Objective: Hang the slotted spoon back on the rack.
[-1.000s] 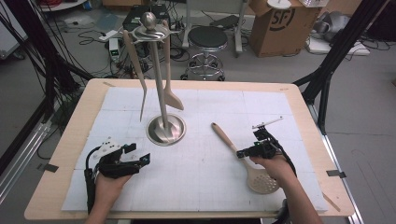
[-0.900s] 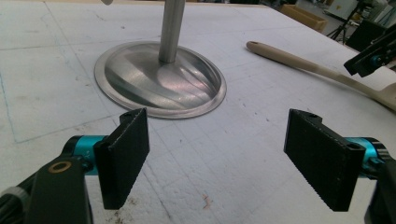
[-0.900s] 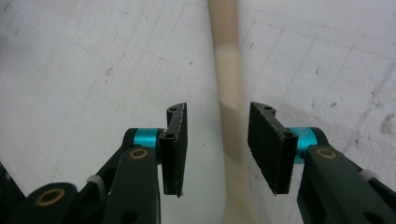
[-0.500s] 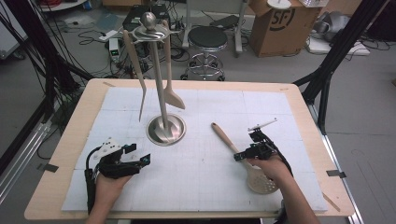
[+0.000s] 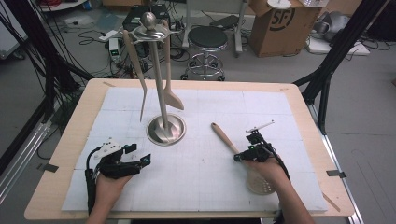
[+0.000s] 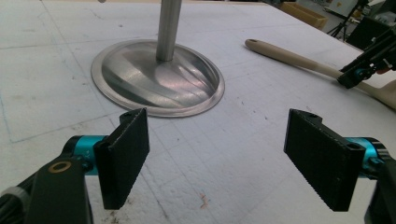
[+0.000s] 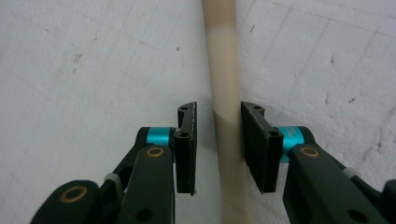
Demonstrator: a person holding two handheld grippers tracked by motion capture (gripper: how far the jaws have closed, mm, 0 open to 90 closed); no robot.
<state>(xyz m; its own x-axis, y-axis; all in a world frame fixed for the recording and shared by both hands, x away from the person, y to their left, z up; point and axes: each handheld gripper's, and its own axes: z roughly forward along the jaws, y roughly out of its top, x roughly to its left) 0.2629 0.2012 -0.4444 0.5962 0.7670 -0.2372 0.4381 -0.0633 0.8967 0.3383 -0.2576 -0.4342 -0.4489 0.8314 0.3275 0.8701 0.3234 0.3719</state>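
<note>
A pale wooden slotted spoon lies on the white mat, its handle [image 5: 224, 136] pointing toward the steel utensil stand [image 5: 163, 129] and its round head [image 5: 260, 183] near the table's front. My right gripper [image 5: 242, 157] straddles the handle [image 7: 222, 60]. Its jaws have just been closing, with the handle between them. The right pad [image 7: 254, 144] sits at the wood while a small gap remains at the left pad. My left gripper [image 5: 139, 155] rests at the front left, wide open and empty [image 6: 217, 163], facing the stand's base [image 6: 159, 77].
Two wooden utensils hang from the stand's top, a long thin one [image 5: 136, 70] and a spatula [image 5: 171, 91]. The wooden table edge [image 5: 60, 154] frames the mat. Beyond the table stand a stool [image 5: 205, 42] and a cardboard box [image 5: 278, 23].
My right gripper has shifted slightly left over the spoon handle and its jaws have narrowed around it. The left gripper has stayed put.
</note>
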